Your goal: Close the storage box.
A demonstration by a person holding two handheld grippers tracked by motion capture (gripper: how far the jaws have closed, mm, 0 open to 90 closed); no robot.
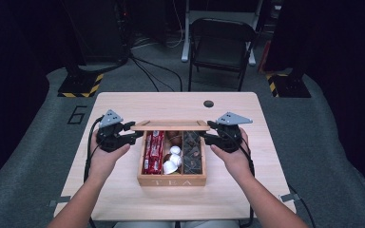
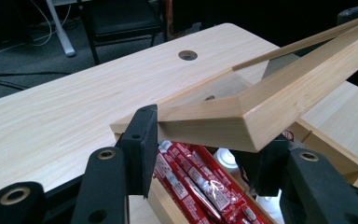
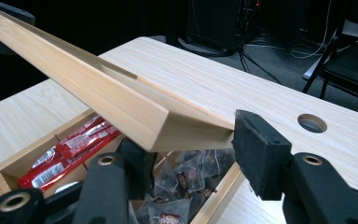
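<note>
A wooden tea box (image 1: 171,181) marked TEA stands mid-table with its compartments exposed. It holds red packets (image 1: 153,152), white capsules (image 1: 173,159) and dark wrapped sachets (image 1: 192,152). Its wooden lid (image 1: 171,125) is raised over the back of the box and tilted. My left gripper (image 1: 135,132) is shut on the lid's left end, and my right gripper (image 1: 208,132) is shut on its right end. In the left gripper view the lid (image 2: 270,107) sits between the jaws of the left gripper (image 2: 200,149). The right gripper (image 3: 191,154) clamps the lid (image 3: 121,102) over the sachets (image 3: 186,182).
The light wooden table (image 1: 123,194) has a round cable hole (image 1: 208,103) near its far edge. A black folding chair (image 1: 221,42) stands behind the table, with cables on the grey floor. Bare tabletop lies on both sides of the box.
</note>
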